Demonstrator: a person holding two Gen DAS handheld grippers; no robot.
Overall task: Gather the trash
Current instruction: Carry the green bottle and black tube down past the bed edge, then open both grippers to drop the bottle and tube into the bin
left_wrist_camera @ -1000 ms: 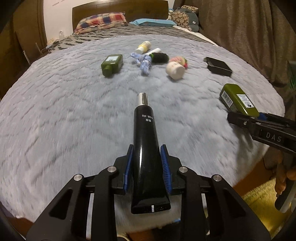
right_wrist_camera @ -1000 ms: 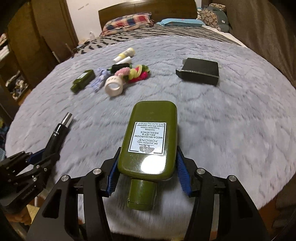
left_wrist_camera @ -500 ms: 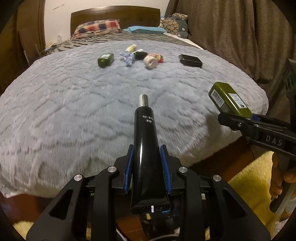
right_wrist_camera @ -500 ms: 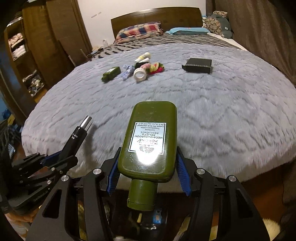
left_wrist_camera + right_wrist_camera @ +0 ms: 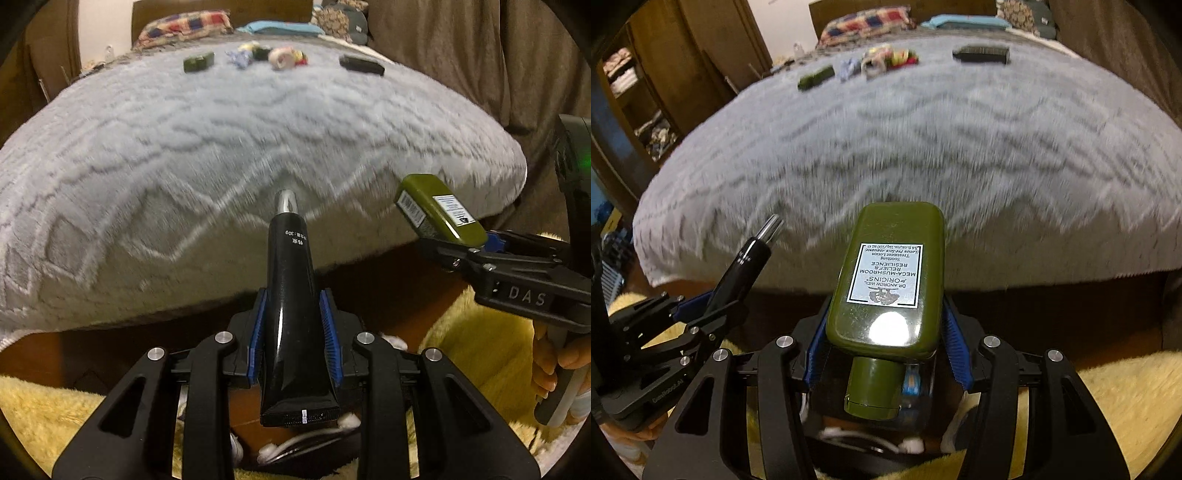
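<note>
Both grippers have pulled back from the fluffy grey bed cover since a second ago. The bed things looked close then; now they sit far past the fingertips, and the floor shows under the fingers.

On the left side, the left gripper is pinching a long black plastic tube with a silver cap. Its blue pads press on the tube's two sides. The tube's long way runs straight out along the fingers, cap end first, and its flat end sticks back toward the camera.

On the right side, the right gripper is pinching a flat dark green lotion bottle with a white label. The pads squeeze its two narrow edges. Its long way also runs out along the fingers, but the green cap points back toward the camera.

Under and behind both sets of fingers lies a fuzzy yellow rug. Something dark sits just below the held things, with white cords in it. It may be a bin, but it is too hidden to tell. If so, both hands look about equally near it, and both things would drop straight down.

More small things wait far ahead on the bed.
</note>
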